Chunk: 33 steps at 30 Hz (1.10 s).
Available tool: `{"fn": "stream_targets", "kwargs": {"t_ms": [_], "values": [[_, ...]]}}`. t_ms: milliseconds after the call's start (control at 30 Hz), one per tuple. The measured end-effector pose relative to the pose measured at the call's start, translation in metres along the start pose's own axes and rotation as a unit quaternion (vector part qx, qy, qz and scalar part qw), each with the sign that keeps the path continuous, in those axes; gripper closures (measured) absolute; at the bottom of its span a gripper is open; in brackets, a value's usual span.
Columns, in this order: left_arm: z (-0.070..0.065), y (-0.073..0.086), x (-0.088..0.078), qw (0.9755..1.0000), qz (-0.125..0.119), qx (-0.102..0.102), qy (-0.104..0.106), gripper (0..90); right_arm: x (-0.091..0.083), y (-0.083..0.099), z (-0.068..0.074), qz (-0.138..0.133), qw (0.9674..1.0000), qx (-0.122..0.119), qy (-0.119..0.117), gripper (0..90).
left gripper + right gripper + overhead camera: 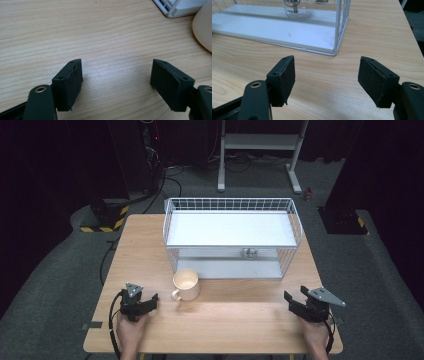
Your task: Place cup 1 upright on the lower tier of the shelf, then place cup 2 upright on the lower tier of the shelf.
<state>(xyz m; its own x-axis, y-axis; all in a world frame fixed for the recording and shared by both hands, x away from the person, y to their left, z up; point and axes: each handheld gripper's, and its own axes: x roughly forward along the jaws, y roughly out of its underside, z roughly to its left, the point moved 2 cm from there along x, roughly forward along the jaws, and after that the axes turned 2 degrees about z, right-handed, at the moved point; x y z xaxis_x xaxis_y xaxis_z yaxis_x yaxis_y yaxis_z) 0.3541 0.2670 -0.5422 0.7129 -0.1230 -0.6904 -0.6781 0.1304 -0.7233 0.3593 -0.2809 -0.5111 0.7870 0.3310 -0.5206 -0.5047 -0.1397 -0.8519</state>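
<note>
Both grippers rest low on the wooden table (230, 320), the left gripper (150, 302) and right gripper (292, 302) each with jaws spread wide and nothing between them. Ahead stands a white two-tier wire rack (232, 237) whose lower shelf holds a clear glass jar (298, 10) with dark lettering. A cream mug (186, 285) stands upright and empty just before the rack, its handle toward the left gripper.

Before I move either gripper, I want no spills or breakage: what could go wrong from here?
1. The cream ceramic mug stands just right of the open left gripper; a careless sweep could knock it over.
2. A clear glass beaker sits on the white wire rack's lower shelf; bumping the rack with the right gripper might topple it.
</note>
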Motion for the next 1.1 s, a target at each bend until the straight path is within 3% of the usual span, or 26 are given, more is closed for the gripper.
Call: {"fn": "stream_targets", "kwargs": {"t_ms": [367,500,767,933,1000,1100], "values": [[0.0,0.0,0.0,1.0,0.0,-0.001,0.0,25.7,0.012,0.013,0.002,0.033,0.9987,-0.027,0.026,29.7],[0.001,-0.001,0.001,1.0,0.002,0.001,0.003,24.9,0.014,0.015,0.001,0.05,0.9981,-0.022,0.026,29.5],[0.0,-0.003,0.004,0.9999,0.012,0.004,0.006,15.5,0.027,0.013,0.0,0.12,0.9916,-0.037,0.031,27.3],[-0.001,-0.004,0.003,0.9998,0.02,-0.003,0.002,14.4,0.031,0.012,-0.002,0.124,0.9916,-0.033,0.018,24.7],[-0.001,-0.005,0.002,0.9995,0.03,-0.005,0.011,13.7,0.031,0.012,-0.002,0.124,0.9916,-0.032,0.018,24.7],[-0.005,-0.004,-0.001,0.9995,0.021,-0.005,0.025,12.7,0.031,0.012,-0.002,0.124,0.9915,-0.033,0.018,24.6]]}}
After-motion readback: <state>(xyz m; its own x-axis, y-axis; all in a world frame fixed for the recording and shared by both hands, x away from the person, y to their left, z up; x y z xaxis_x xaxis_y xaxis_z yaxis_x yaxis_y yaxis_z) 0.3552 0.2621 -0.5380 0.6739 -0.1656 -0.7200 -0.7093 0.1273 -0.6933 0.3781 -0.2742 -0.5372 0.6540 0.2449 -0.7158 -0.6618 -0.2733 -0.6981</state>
